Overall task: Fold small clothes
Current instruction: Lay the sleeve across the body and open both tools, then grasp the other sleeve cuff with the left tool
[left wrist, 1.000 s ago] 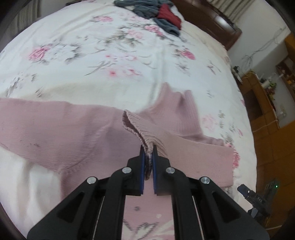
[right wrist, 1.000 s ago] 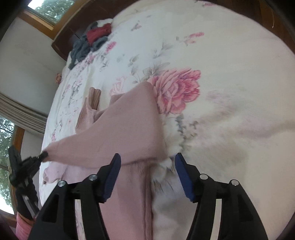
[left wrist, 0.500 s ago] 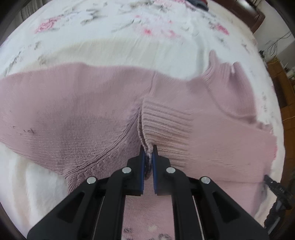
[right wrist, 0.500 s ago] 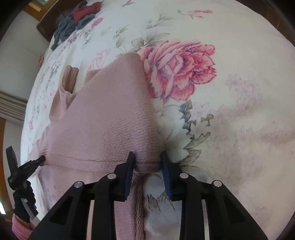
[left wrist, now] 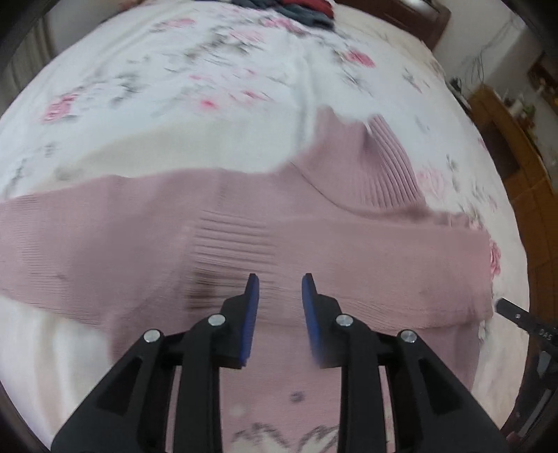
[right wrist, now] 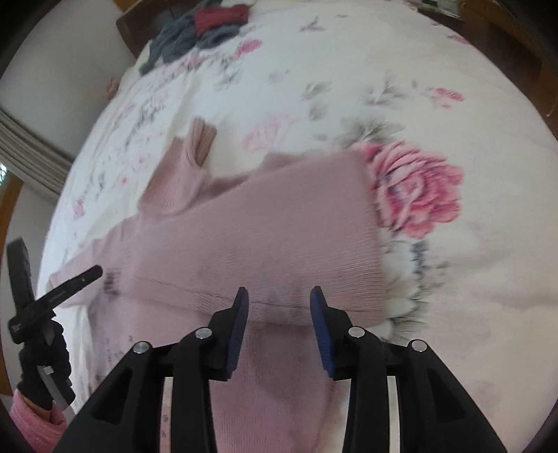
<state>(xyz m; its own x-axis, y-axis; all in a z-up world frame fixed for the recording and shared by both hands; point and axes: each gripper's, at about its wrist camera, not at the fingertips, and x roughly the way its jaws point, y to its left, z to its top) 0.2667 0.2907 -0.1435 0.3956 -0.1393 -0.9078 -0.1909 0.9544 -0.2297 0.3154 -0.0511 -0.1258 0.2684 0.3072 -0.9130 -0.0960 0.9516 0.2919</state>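
Pink sweater lies beneath both parted, empty hand-held grippers: left, right.

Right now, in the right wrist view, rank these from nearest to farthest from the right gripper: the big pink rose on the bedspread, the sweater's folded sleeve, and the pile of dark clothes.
1. Folded sleeve: lies right ahead of the right gripper, across the pink sweater.
2. Big pink rose: farther up, to the right, printed on the bedspread.
3. Pile of dark clothes: far end of the bed, upper left.
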